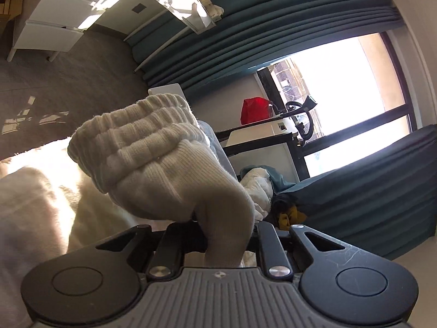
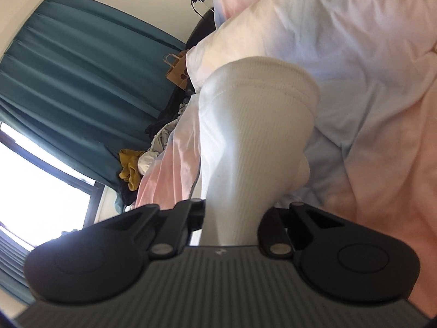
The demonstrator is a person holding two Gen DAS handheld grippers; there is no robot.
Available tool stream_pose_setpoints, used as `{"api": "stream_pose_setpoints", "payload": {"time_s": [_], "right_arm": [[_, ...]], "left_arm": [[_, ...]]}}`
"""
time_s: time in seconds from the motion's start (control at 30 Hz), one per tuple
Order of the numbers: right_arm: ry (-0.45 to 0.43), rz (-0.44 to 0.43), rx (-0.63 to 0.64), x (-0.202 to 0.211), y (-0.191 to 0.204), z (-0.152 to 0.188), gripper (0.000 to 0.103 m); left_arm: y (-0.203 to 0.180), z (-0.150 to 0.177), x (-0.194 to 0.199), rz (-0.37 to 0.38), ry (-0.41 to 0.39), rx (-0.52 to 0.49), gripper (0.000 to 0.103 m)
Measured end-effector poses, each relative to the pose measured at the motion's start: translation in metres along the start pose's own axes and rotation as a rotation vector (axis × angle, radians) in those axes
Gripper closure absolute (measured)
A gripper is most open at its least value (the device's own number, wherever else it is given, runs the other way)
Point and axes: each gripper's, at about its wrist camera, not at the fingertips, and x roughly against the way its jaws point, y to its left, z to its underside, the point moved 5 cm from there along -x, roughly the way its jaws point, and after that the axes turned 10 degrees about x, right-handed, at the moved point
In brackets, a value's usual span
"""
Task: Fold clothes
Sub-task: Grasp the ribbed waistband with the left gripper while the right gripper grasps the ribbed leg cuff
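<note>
A white ribbed sock (image 1: 153,158) (image 2: 254,136) is held up above the pale duvet (image 2: 355,82), pinched at 2 spots: the left gripper (image 1: 224,235) clamps its bunched end, the right gripper (image 2: 232,218) its smoother end. Teal curtains (image 1: 273,27) hang behind.

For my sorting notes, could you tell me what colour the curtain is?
The curtain is teal, clearest in the right wrist view.

Left gripper (image 1: 222,235) clamped tight on white knit sock (image 1: 153,158); right gripper (image 2: 232,218) pinching too (both views tilted).
</note>
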Motion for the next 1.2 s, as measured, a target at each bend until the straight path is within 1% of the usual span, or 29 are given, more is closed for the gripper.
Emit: {"api": "stream_pose_setpoints", "payload": {"time_s": [0.07,0.13,0.2,0.23,0.3,0.37,0.43,0.47,0.5,0.53,0.6,0.63,0.67,0.7,0.73,0.77,0.83,0.9,1.0,1.13,1.2], "right_arm": [[0.04,0.01,-0.008,0.017,-0.009,0.002,0.09],[0.074,0.02,-0.055,0.03,-0.018,0.007,0.09],[0.097,0.04,-0.088,0.043,-0.028,0.012,0.09],[0.103,0.055,-0.097,0.049,-0.032,0.014,0.09],[0.115,0.056,-0.099,0.052,-0.034,0.015,0.09],[0.127,0.058,-0.101,0.055,-0.037,0.016,0.09],[0.143,0.081,-0.058,0.051,-0.038,0.02,0.09],[0.152,0.09,-0.056,0.048,-0.041,0.022,0.09],[0.162,0.096,-0.064,0.045,-0.046,0.024,0.09],[0.169,0.098,-0.075,0.043,-0.05,0.026,0.09],[0.177,0.092,-0.084,0.04,-0.055,0.028,0.09],[0.175,0.082,-0.084,0.04,-0.057,0.028,0.09],[0.173,0.072,-0.085,0.039,-0.058,0.028,0.09],[0.172,0.062,-0.086,0.038,-0.058,0.028,0.09],[0.173,0.06,-0.087,0.039,-0.059,0.028,0.09],[0.174,0.057,-0.088,0.04,-0.06,0.028,0.09],[0.176,0.053,-0.09,0.041,-0.062,0.029,0.09],[0.178,0.048,-0.092,0.045,-0.067,0.029,0.09],[0.18,0.038,-0.108,0.046,-0.069,0.029,0.09],[0.183,0.031,-0.117,0.047,-0.073,0.029,0.09],[0.183,0.03,-0.124,0.048,-0.073,0.029,0.09]], "left_arm": [[0.016,-0.002,0.026,-0.036,0.017,0.01,0.087],[0.038,-0.003,0.048,-0.067,0.047,0.043,0.087],[0.055,-0.001,0.061,-0.071,0.098,0.061,0.087],[0.063,0.001,0.069,-0.077,0.117,0.045,0.087],[0.068,0.005,0.072,-0.107,0.138,0.0,0.085],[0.073,0.006,0.074,-0.114,0.147,0.01,0.084],[0.078,0.007,0.078,-0.12,0.149,0.021,0.077],[0.078,0.008,0.08,-0.13,0.149,0.016,0.069],[0.078,0.009,0.082,-0.139,0.153,0.009,0.059],[0.077,0.011,0.085,-0.148,0.161,-0.003,0.055],[0.074,0.016,0.093,-0.172,0.169,-0.032,0.042],[0.073,0.02,0.1,-0.179,0.167,-0.053,0.041],[0.07,0.024,0.109,-0.186,0.164,-0.082,0.037],[0.064,0.03,0.118,-0.195,0.154,-0.123,0.028],[0.057,0.035,0.124,-0.203,0.139,-0.16,0.025],[0.049,0.041,0.131,-0.212,0.128,-0.2,0.023],[0.036,0.052,0.142,-0.232,0.117,-0.271,0.023],[0.019,0.065,0.145,-0.231,0.117,-0.331,0.023],[-0.011,0.096,0.137,-0.211,0.123,-0.445,0.019],[-0.043,0.155,0.108,-0.178,0.151,-0.628,0.019],[-0.052,0.188,0.088,-0.161,0.176,-0.688,0.019]]}}
